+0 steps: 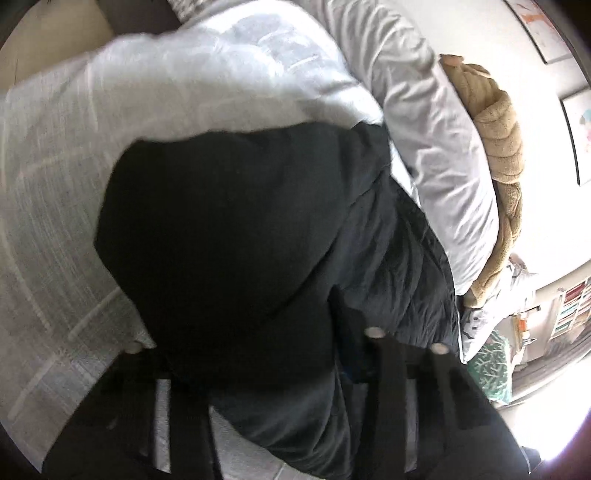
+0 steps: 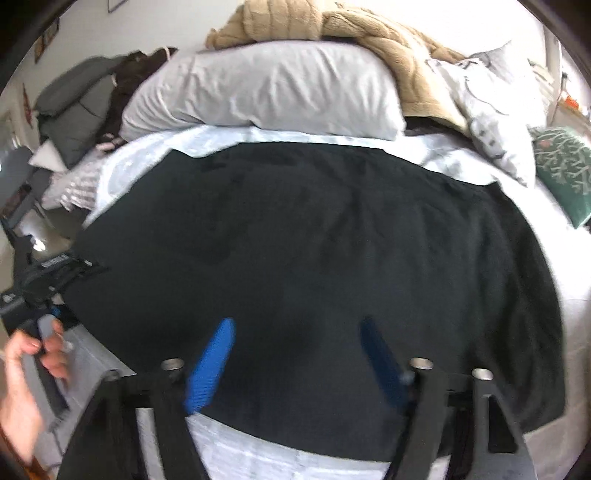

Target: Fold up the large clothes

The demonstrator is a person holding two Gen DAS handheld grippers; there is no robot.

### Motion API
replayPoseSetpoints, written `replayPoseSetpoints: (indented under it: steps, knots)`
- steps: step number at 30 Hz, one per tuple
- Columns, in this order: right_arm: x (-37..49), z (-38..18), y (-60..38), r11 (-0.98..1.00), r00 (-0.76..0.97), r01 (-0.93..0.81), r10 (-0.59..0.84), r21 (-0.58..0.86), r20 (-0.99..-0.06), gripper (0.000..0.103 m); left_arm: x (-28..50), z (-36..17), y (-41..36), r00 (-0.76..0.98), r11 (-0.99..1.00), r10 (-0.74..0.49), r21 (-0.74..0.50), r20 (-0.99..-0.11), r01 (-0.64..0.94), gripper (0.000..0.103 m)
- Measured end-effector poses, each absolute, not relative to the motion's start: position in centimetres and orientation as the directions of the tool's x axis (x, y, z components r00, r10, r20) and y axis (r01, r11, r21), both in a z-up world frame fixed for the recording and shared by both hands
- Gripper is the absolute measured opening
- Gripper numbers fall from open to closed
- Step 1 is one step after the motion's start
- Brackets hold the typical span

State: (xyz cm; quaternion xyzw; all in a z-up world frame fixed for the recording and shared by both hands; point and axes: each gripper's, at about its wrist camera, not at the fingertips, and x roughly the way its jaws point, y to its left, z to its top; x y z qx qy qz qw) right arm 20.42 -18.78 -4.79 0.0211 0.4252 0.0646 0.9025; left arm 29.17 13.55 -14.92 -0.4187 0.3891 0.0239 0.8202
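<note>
While the black garment (image 2: 314, 240) is lying spread flat on the bed (image 2: 258, 458), folding is barely starting: left gripper (image 1: 258, 369) is pinching its edge, right gripper (image 2: 295, 354) is hovering half-open.

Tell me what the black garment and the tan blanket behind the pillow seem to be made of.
Black garment: probably a soft matte knit, cotton-like; it lies limp with shallow wrinkles and no shine. Tan blanket: likely plush fleece or chunky knit, judging by its fuzzy, ribbed folds.
</note>
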Motion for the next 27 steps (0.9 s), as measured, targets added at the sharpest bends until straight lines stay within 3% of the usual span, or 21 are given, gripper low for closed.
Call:
replayPoseSetpoints:
  steps: [1, 4, 11, 16, 27]
  knots:
    - [20.8, -5.1, -18.4, 0.985, 0.622, -0.12, 0.173, 0.125, -0.764, 0.034, 29.0, -14.3, 13.4, 0.707, 0.663, -0.273, -0.66, -0.652, -0.353, 0.032]
    - [21.9, -6.2, -17.8, 0.976, 0.594, -0.13, 0.219, 0.176, -0.774, 0.018, 28.5, -11.2, 12.5, 0.761, 0.721, -0.233, -0.632, -0.606, -0.282, 0.027]
    - [23.6, -9.2, -18.1, 0.968, 0.527, -0.111, 0.249, 0.225, -0.812, 0.015, 26.7, -3.6, 8.1, 0.847, 0.818, -0.295, -0.575, -0.441, -0.015, 0.024]
    - [24.1, -9.9, -19.2, 0.945, 0.515, -0.081, 0.312, 0.317, -0.798, 0.015, 25.5, -1.0, 4.7, 0.852, 0.813, -0.374, -0.572, -0.367, 0.11, 0.024]
    - [24.0, -9.6, -22.0, 0.886, 0.469, -0.053, 0.429, 0.46, -0.772, 0.015, 24.9, 0.4, -7.0, 0.769, 0.824, -0.513, -0.47, -0.382, 0.316, 0.024]
